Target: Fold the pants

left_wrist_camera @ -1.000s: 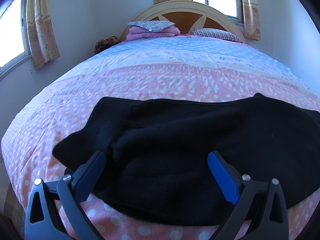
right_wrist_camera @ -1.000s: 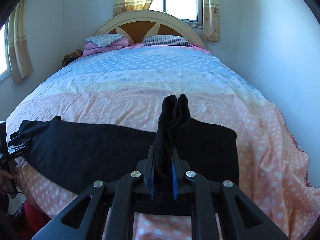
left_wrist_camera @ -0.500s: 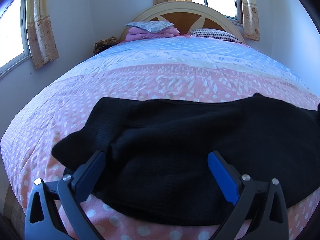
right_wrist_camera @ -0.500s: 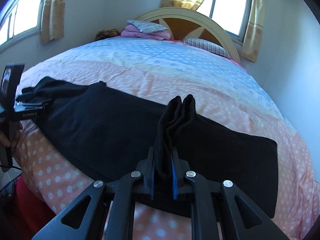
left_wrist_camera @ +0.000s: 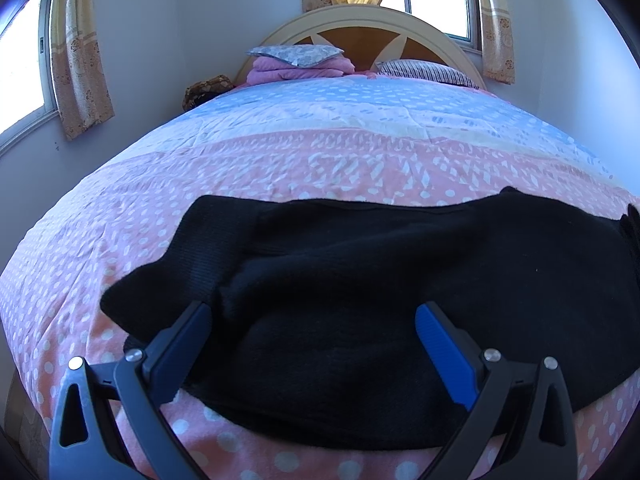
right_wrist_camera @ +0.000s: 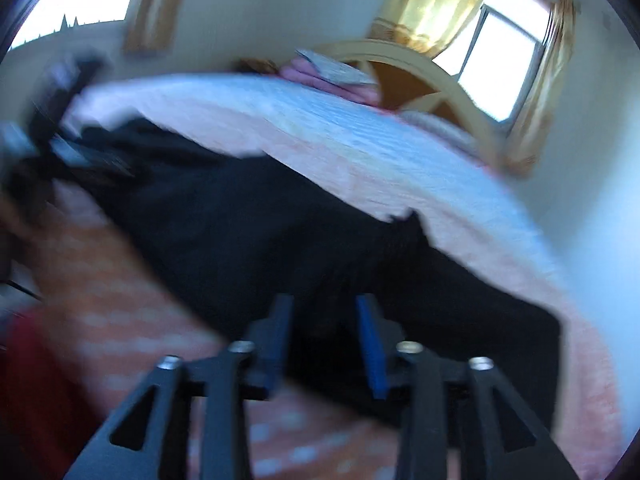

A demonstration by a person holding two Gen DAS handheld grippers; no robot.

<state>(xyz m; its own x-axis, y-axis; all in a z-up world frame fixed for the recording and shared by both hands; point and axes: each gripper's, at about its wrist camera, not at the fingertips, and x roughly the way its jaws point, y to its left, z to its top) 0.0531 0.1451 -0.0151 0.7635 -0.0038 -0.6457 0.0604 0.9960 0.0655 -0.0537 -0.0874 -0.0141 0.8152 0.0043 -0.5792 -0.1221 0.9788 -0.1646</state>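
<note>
Black pants (left_wrist_camera: 380,280) lie spread across the near end of a bed with a pink and blue dotted cover (left_wrist_camera: 320,152). My left gripper (left_wrist_camera: 312,316) is open, its fingers wide apart just over the waistband end of the pants. The right wrist view is blurred by motion. There my right gripper (right_wrist_camera: 324,312) is open, its fingers a little apart above the black pants (right_wrist_camera: 280,232), holding nothing. The left gripper (right_wrist_camera: 80,152) shows as a blur at the far left of that view.
Folded pink bedding and pillows (left_wrist_camera: 304,64) sit by the round headboard (left_wrist_camera: 368,28). A brown bag (left_wrist_camera: 206,88) lies at the bed's far left corner. Walls and curtained windows (left_wrist_camera: 80,56) close in on both sides. The bed's near edge is just under both grippers.
My right gripper has opened and let go of the pants fold it held. It has swung left and tilted, blurring the view. The left gripper has stayed still and open.
</note>
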